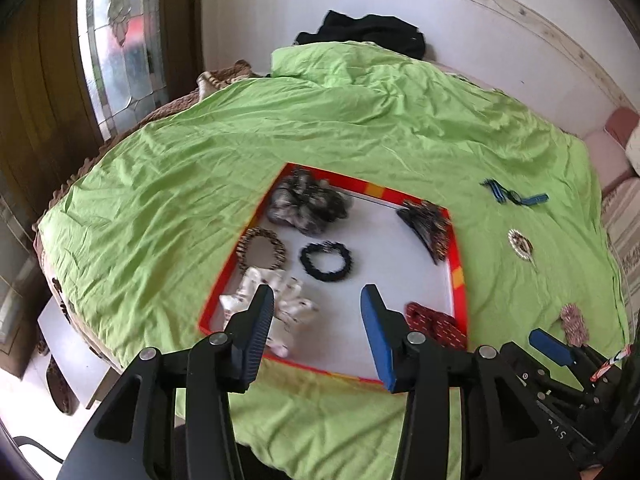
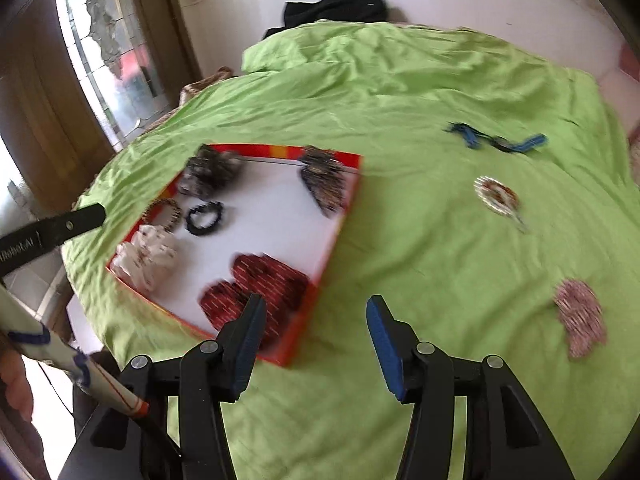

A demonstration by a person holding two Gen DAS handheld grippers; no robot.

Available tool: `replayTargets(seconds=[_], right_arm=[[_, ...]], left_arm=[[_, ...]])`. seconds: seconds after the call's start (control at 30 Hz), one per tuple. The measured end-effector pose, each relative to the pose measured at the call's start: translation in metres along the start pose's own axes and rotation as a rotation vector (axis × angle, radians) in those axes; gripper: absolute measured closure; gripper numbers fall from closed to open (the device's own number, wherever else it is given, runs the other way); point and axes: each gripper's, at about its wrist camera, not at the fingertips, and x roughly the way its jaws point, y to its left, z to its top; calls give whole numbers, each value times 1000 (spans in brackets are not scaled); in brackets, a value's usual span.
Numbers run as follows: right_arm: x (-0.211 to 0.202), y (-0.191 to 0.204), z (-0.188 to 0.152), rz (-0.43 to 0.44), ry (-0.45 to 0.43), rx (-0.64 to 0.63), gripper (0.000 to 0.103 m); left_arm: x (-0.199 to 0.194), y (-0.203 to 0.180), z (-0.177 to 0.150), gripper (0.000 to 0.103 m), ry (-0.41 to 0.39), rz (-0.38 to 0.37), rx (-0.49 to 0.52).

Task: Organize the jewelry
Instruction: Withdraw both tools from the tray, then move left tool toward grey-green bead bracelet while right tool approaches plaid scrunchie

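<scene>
A red-rimmed white tray (image 1: 460, 276) (image 2: 340, 220) lies on the green cloth. It holds a grey scrunchie (image 1: 306, 204), a leopard hair tie (image 1: 260, 248), a black hair tie (image 1: 326, 262) (image 2: 206, 218), a white scrunchie (image 1: 288, 304) (image 2: 146, 256), a red scrunchie (image 1: 438, 324) (image 2: 264, 284) and a dark clip (image 1: 428, 226) (image 2: 324, 184). On the cloth to the right lie a blue clip (image 1: 514, 196) (image 2: 496, 142), a round brooch (image 1: 520, 244) (image 2: 498, 198) and a pink scrunchie (image 1: 574, 324) (image 2: 580, 316). My left gripper (image 1: 318, 300) is open above the tray's near side. My right gripper (image 2: 316, 312) is open and empty above the cloth by the tray's near right corner.
The green cloth (image 1: 360, 120) covers a round table. A black garment (image 1: 368, 32) lies at its far edge against the white wall. A wooden door with patterned glass (image 1: 116, 48) stands to the left. A sofa edge (image 1: 616, 152) is at the right.
</scene>
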Motion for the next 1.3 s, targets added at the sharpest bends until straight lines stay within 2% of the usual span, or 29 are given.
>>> replayTargets(seconds=[0.2,0.4,0.7,1.3], right_arm=[[-18,-30,-22,-32,-7,65,47],[-32,-51,-37,-49,-18,116,46],[-41,-78,-50,-68,-24,176,46],[-35,-103,-61,-78,-8,227,46]], left_arm=[[-17,-39,-9,57,-33,30,108],[-28,-68,-18,55,-42,13,182],[-31,-93,-27,54,-36,-4,235],[-23,-122,-39,53,-5,-36,306]])
